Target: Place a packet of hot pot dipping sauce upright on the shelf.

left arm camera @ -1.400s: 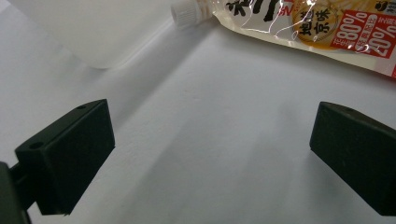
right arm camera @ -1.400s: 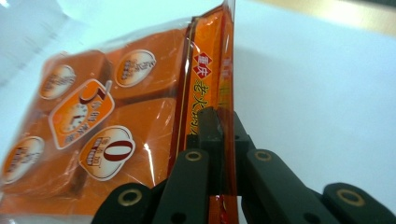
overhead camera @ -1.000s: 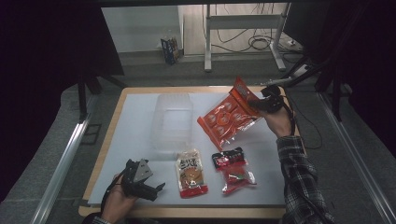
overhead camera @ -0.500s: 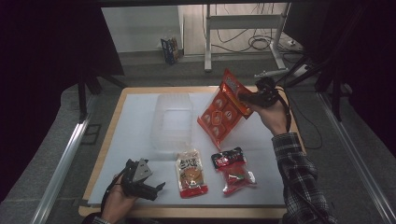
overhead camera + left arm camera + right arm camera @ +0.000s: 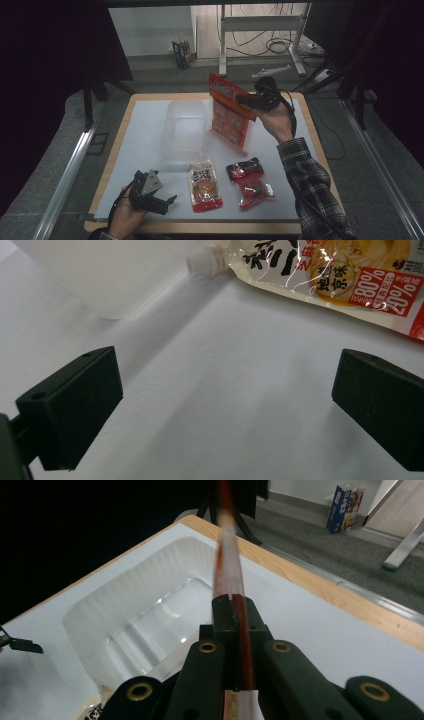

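White tabletop point(image 5: 150, 145), wood-edged. At near left, the left gripper point(image 5: 159, 199) rests with jaws apart, empty. Right of it sits a clear tub point(image 5: 184, 131). Above the tub's right side, the right gripper point(image 5: 246, 100) pinches an orange packet point(image 5: 229, 117) edge-on; lowering it squarely inside should avoid the rim.

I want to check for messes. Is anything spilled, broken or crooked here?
Nothing looks spilled or broken. The orange packet hangs in the air, pinched by the right gripper beside the clear tub. Two other packets lie flat on the table. The left gripper rests open.
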The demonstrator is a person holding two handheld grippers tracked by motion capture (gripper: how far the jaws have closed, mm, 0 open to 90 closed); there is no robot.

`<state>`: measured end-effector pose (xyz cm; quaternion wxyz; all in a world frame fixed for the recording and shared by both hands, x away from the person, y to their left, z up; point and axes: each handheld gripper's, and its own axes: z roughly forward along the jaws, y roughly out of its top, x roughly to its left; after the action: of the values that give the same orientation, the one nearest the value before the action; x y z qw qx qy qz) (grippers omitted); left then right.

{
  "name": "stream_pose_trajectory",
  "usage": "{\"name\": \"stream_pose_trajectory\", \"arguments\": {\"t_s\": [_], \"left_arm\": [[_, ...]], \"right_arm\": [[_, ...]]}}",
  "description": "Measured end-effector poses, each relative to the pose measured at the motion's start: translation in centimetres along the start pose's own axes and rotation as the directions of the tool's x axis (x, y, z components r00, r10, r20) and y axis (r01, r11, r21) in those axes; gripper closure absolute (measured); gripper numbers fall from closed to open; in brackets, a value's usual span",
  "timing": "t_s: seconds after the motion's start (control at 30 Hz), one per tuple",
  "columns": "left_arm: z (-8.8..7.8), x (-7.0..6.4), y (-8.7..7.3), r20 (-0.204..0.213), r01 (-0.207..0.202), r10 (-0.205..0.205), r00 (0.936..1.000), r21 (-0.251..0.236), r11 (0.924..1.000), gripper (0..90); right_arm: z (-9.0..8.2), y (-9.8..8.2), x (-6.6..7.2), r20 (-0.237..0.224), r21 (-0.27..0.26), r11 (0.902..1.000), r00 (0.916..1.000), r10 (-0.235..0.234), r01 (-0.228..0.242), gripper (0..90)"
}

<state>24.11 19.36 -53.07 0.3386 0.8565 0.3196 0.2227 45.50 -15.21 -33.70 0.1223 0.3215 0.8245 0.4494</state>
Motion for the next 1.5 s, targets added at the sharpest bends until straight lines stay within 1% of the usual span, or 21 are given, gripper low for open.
{"name": "stream_pose_trajectory", "arguments": {"t_s": [0.07,0.17,0.2,0.3,0.37,0.47,0.53,0.57,0.77,0.8,0.87,0.93,1.07,1.1,1.13,1.17,1.23,1.27,1.37,1.43,1.5], "left_arm": [[0.0,0.0,0.0,0.000,0.000,0.000,1.0000,-0.001,1.0000,0.0],[0.0,0.0,0.0,-0.001,-0.007,0.007,1.0000,0.004,1.0000,0.0],[0.0,0.0,0.0,0.000,-0.002,0.002,1.0000,-0.001,1.0000,0.0],[0.0,0.0,0.0,-0.002,-0.010,0.010,0.9999,0.004,0.9999,0.0],[0.0,0.0,0.0,-0.002,-0.010,0.010,0.9999,0.004,0.9999,0.0],[0.0,-0.1,0.0,-0.001,-0.005,0.005,1.0000,0.000,1.0000,0.0],[0.0,-0.1,0.0,-0.002,-0.006,0.006,1.0000,0.000,1.0000,0.0],[0.0,0.0,0.0,-0.003,-0.014,0.014,0.9999,0.005,0.9999,0.0],[-0.1,0.0,0.1,-0.007,-0.015,0.015,0.9999,0.000,0.9999,0.0],[-0.1,0.0,0.1,-0.006,-0.010,0.010,0.9999,-0.003,0.9999,0.0],[-0.1,-0.1,0.1,-0.004,-0.001,0.001,1.0000,-0.010,0.9999,0.0],[-0.1,0.0,0.1,-0.005,-0.007,0.007,1.0000,-0.007,0.9999,0.0],[-0.3,0.1,0.1,-0.005,-0.002,0.002,1.0000,-0.016,0.9999,0.0],[-0.2,0.0,0.1,-0.001,0.011,-0.011,0.9999,-0.025,0.9996,0.0],[-0.3,0.1,0.1,0.001,0.013,-0.013,0.9999,-0.027,0.9995,0.0],[-0.4,0.1,0.1,0.011,0.026,-0.026,0.9996,-0.038,0.9989,0.0],[-0.5,0.2,0.1,0.018,0.026,-0.025,0.9995,-0.037,0.9990,0.0],[-0.5,0.2,0.1,0.030,0.041,-0.040,0.9987,-0.050,0.9979,0.0],[-0.7,0.4,0.1,0.053,0.064,-0.061,0.9967,-0.072,0.9953,0.0],[-0.8,0.4,0.1,0.061,0.066,-0.061,0.9962,-0.074,0.9950,0.0],[-0.8,0.4,0.1,0.063,0.066,-0.061,0.9962,-0.074,0.9951,0.0]], "right_arm": [[0.2,0.6,0.6,0.008,-0.001,0.9999,0.9998,-0.017,0.017,88.9],[0.2,1.1,0.8,0.010,-0.009,0.9999,0.9999,-0.007,0.007,89.0],[0.2,1.1,0.8,0.010,-0.009,0.9999,0.9999,-0.007,0.007,89.0],[0.0,1.8,1.0,0.017,-0.014,0.9999,0.9998,-0.006,0.007,89.0],[-0.1,1.9,1.1,0.017,-0.017,0.9998,0.9998,-0.008,0.008,89.0],[-0.4,2.7,1.6,0.015,-0.044,0.9990,0.9999,-0.008,0.008,88.9],[-0.4,2.9,1.7,0.014,-0.047,0.9989,0.9999,-0.006,0.007,88.9],[-0.5,3.2,1.9,0.006,-0.051,0.9987,1.0000,-0.004,0.005,88.9],[-0.3,4.7,3.0,0.006,-0.069,0.9975,0.9998,-0.018,0.018,88.9],[-0.2,5.2,3.4,0.009,-0.075,0.9970,0.9998,-0.018,0.019,88.9],[-0.1,5.4,3.5,0.009,-0.077,0.9968,0.9998,-0.018,0.019,89.0],[0.1,5.8,3.7,0.004,-0.082,0.9964,0.9998,-0.020,0.020,88.9],[0.9,6.7,4.4,0.002,-0.080,0.9965,0.9997,-0.023,0.024,88.9],[1.2,6.9,4.5,0.000,-0.080,0.9965,0.9996,-0.027,0.027,88.9],[1.4,7.1,4.6,-0.001,-0.078,0.9966,0.9997,-0.026,0.026,88.9],[1.9,7.4,4.9,-0.006,-0.075,0.9968,0.9996,-0.028,0.028,88.9],[2.2,7.6,5.1,-0.008,-0.077,0.9966,0.9995,-0.030,0.029,88.9],[2.4,7.7,5.3,-0.013,-0.076,0.9967,0.9995,-0.030,0.029,88.9],[3.3,8.2,5.8,-0.020,-0.079,0.9964,0.9992,-0.033,0.031,88.9],[4.2,8.7,6.4,-0.022,-0.079,0.9963,0.9991,-0.037,0.035,88.9],[4.4,8.8,6.5,-0.024,-0.080,0.9963,0.9991,-0.035,0.033,88.9]]}}
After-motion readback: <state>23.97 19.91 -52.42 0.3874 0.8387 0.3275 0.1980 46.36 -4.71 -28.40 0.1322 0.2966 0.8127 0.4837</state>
